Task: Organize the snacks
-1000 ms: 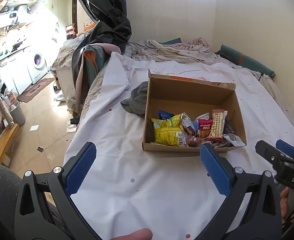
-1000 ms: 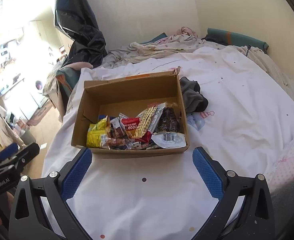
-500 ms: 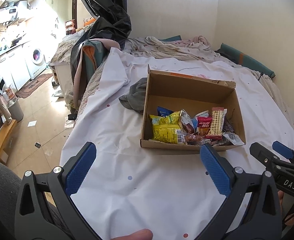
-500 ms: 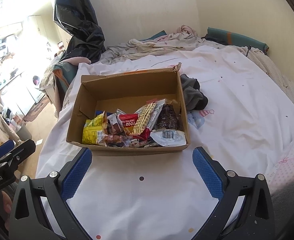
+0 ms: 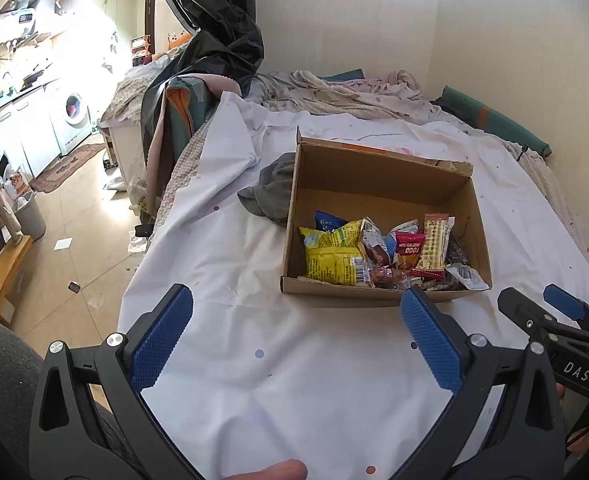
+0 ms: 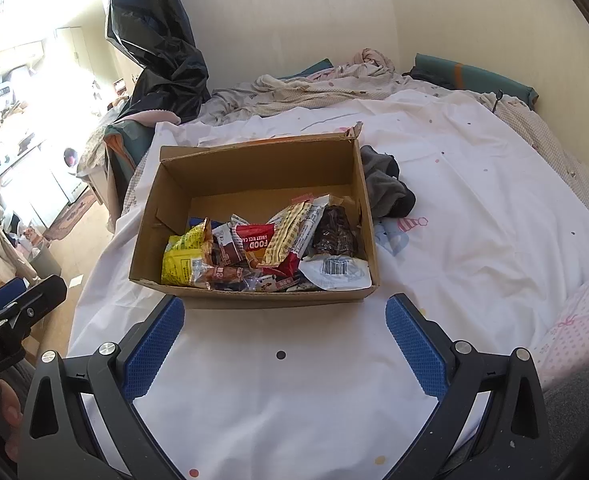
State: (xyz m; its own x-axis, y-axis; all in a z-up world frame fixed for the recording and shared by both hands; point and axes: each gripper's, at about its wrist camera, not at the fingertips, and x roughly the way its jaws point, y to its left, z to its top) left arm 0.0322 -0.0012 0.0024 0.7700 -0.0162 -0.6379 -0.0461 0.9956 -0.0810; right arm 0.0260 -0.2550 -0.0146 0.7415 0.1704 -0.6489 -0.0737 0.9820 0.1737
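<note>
an open brown cardboard box (image 6: pixel 254 184) sits on a bed covered by a white sheet with small coloured dots (image 6: pixel 474 208). inside the box, heaped toward its near wall, lie the snacks: a yellow crinkled packet (image 6: pixel 184 256) at the left, a red packet printed "food" (image 6: pixel 254 242) in the middle, a long cream-and-yellow checked bar wrapper (image 6: pixel 284 236) leaning across it, a dark brown transparent-wrapped bar (image 6: pixel 334 232) at the right, and a white pouch with a barcode (image 6: pixel 336 270) in the near right corner. a blue packet (image 5: pixel 328 221) shows behind the yellow one in the left wrist view. a crumpled grey cloth (image 6: pixel 384 188) rests on the sheet, touching the outer side wall of the box. the left hand-held gripper (image 5: pixel 292 334) hangs above the sheet just short of the box, its blue ribbed pads (image 5: pixel 160 336) spread wide, nothing between them. the right hand-held gripper (image 6: pixel 284 344) is likewise spread wide and holds nothing, near the box's front wall. a black plastic bag (image 6: pixel 162 56) hangs by the wall at the head of the bed.
</note>
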